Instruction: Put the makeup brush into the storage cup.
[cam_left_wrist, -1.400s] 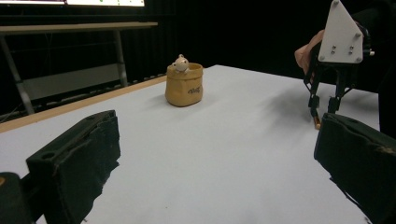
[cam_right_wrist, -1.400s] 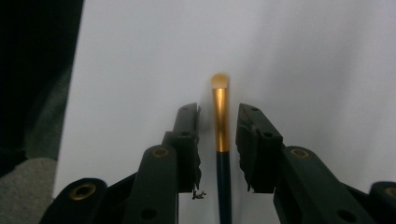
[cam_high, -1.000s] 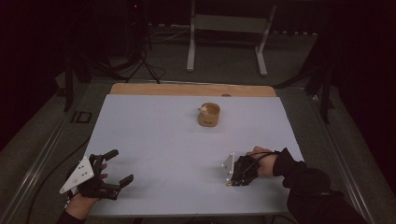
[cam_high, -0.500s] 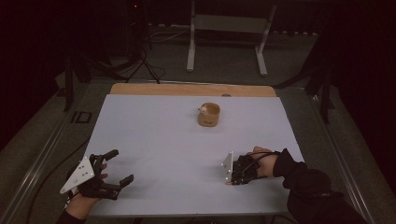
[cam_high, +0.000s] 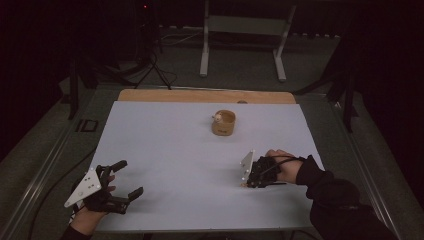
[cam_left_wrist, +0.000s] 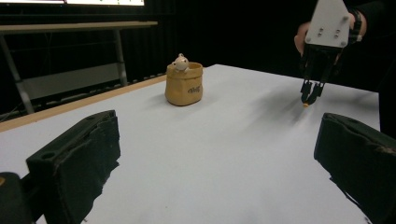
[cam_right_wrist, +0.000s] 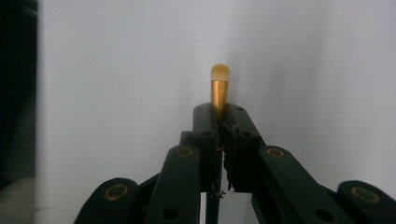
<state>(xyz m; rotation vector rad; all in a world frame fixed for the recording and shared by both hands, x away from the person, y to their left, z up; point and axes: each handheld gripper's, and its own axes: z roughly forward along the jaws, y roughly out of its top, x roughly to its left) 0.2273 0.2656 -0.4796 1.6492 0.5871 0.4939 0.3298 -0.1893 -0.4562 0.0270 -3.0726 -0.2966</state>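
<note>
A slim gold-coloured stick with a rounded amber tip (cam_right_wrist: 219, 88) is pinched between the pressed-together jaws of the right gripper (cam_right_wrist: 219, 112), its tip poking out past them. In the left gripper view that tip (cam_left_wrist: 305, 104) hangs just above the white table top (cam_left_wrist: 233, 154), with the right gripper (cam_left_wrist: 312, 91) pointing straight down over it and a grey plate on its back. From the high view the right gripper (cam_high: 248, 181) sits near the table's right front area, held by a hand in a dark sleeve.

Well apart from it, toward the far middle of the table (cam_high: 165, 150), stands a small tan sack-shaped pot (cam_high: 223, 123) with a little pale figure (cam_left_wrist: 180, 62) peeking over its rim. Nothing lies between the stick and the pot.

The left gripper (cam_high: 122, 182) rests at the near left corner, jaws spread wide with nothing between them.

Beyond the table's wooden far edge (cam_high: 205, 95) stand a metal frame (cam_high: 242, 25) and a tripod (cam_high: 152, 65) on the dark floor.
</note>
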